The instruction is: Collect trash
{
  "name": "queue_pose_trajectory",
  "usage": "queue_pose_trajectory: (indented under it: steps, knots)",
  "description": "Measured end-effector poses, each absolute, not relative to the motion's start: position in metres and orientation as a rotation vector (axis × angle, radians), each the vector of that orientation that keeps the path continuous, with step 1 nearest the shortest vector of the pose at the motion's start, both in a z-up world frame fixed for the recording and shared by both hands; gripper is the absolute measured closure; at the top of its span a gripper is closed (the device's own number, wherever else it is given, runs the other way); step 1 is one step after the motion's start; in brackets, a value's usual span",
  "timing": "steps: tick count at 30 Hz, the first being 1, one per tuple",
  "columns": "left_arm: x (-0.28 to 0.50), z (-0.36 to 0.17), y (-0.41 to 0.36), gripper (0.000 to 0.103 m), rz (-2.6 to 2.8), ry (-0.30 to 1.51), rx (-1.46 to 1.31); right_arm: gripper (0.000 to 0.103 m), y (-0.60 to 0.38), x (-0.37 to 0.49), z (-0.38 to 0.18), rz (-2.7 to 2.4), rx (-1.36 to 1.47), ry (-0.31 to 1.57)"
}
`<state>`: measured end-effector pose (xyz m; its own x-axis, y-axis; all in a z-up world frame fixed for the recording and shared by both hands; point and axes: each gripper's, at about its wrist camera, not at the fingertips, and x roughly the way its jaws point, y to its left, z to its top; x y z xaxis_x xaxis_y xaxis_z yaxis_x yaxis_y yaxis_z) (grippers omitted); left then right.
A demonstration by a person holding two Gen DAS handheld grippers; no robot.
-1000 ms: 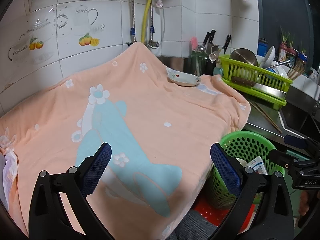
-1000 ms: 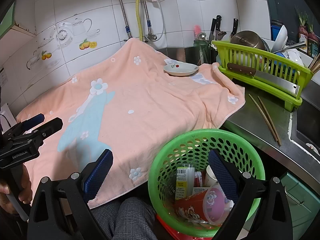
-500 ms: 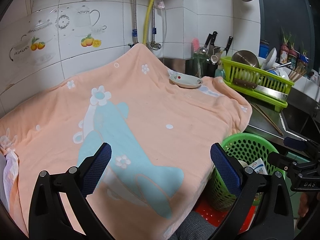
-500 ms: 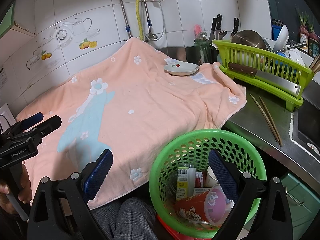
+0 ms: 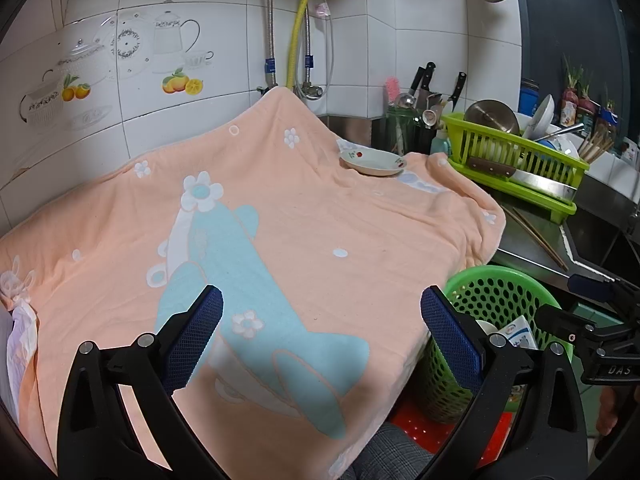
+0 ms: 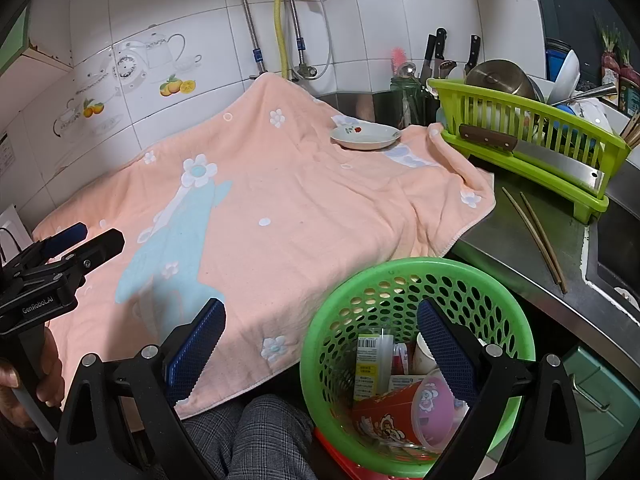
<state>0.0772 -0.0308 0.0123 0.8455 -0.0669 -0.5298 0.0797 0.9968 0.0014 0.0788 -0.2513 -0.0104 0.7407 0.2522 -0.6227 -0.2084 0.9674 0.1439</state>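
While both grippers stand apart and empty, the green basket of trash lies directly beneath the right gripper, nearer than the left gripper.

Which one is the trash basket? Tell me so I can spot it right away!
Find the big peach towel with flowers spread over the counter. Just below its front right corner stands the trash basket: round, bright green, full of holes, with cups and cartons inside. The other green thing, the dish rack, is boxy, yellower and holds pots.

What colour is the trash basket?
Green, with perforated walls; the basket shows best in the right wrist view.
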Motion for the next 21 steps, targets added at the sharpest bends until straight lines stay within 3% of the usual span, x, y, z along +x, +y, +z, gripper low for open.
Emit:
queue_pose_trajectory:
  steps: [21]
  knots:
    - [0.0767, 0.0111, -0.0299, 0.005, -0.073, 0.559, 0.023, 0.010, -0.2483, 0.0759, -0.0129, 0.251, 0.067, 0.691]
